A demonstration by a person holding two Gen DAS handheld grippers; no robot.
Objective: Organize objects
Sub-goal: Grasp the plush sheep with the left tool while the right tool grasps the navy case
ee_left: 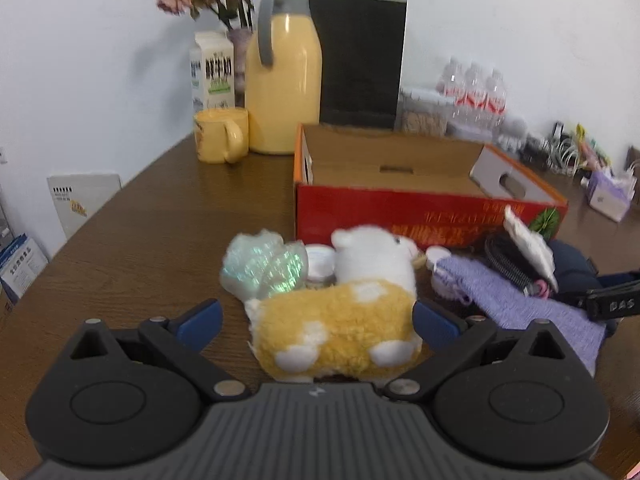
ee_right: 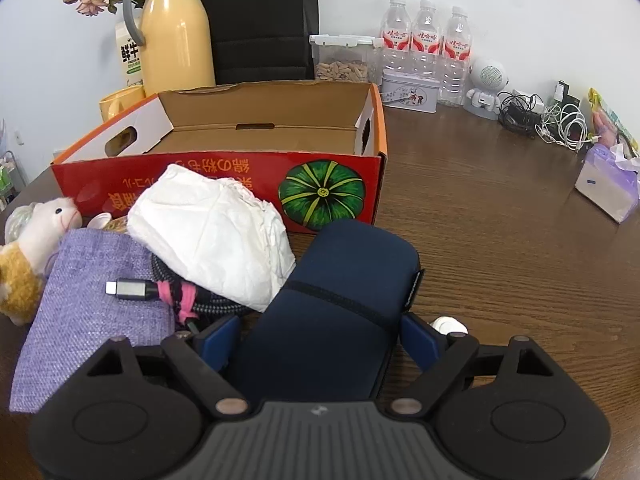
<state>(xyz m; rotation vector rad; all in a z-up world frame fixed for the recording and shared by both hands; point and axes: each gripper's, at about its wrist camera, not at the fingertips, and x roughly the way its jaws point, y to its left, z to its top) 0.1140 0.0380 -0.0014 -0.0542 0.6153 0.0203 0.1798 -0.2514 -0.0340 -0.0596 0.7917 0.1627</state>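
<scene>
Both grippers straddle their picks, left gripper (ee_left: 316, 322) wide around the plush (ee_left: 340, 326) at lower centre, right gripper (ee_right: 320, 340) apparently touching the navy case (ee_right: 340, 300); next, I judge, close, lift into the box (ee_right: 224, 178) behind.

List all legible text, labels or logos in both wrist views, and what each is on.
"DAS" (partial): black tag beside the navy case.
Upside-down Japanese print, including "の", by a green pumpkin picture: red box front; rest not reliably readable.
Large dark characters on milk carton: partly hidden, unclear.
Red labels on three water bottles: too small.
Booklets at the table's left edge: blurred.
Small emblem on each gripper body: no text.
</scene>
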